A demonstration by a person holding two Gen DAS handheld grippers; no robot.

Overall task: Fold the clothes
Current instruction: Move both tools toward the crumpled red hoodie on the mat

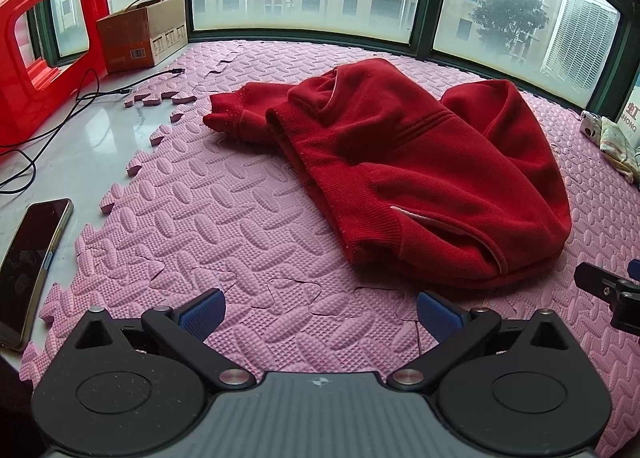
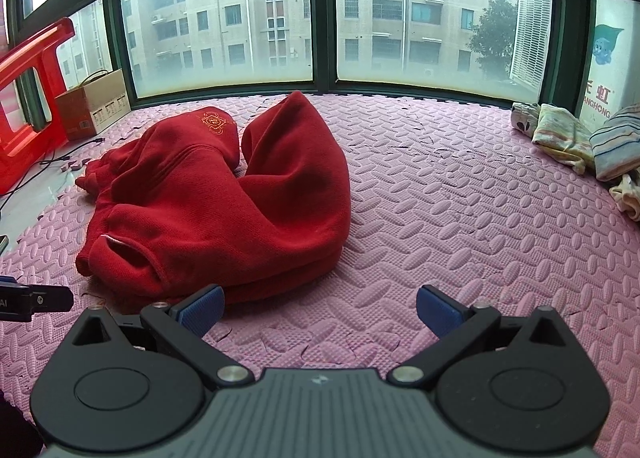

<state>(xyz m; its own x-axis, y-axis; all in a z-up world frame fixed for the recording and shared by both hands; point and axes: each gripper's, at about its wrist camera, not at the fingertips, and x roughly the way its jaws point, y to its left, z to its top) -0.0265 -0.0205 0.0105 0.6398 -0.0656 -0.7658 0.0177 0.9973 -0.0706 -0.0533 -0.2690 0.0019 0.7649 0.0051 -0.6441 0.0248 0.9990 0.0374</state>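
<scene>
Left gripper point(image 1: 320, 312): low over the pink foam mat point(image 1: 224, 218), level, fingers spread wide, grasping nothing.
Right gripper point(image 2: 320, 310): same pose, released, its left pad just beside the garment hem.
Red sweater point(image 1: 404, 178): crumpled on the mat, at 1 o'clock from the left gripper, 11 o'clock from the right.
Long axis: 10 to 4 o'clock in the left view.
</scene>
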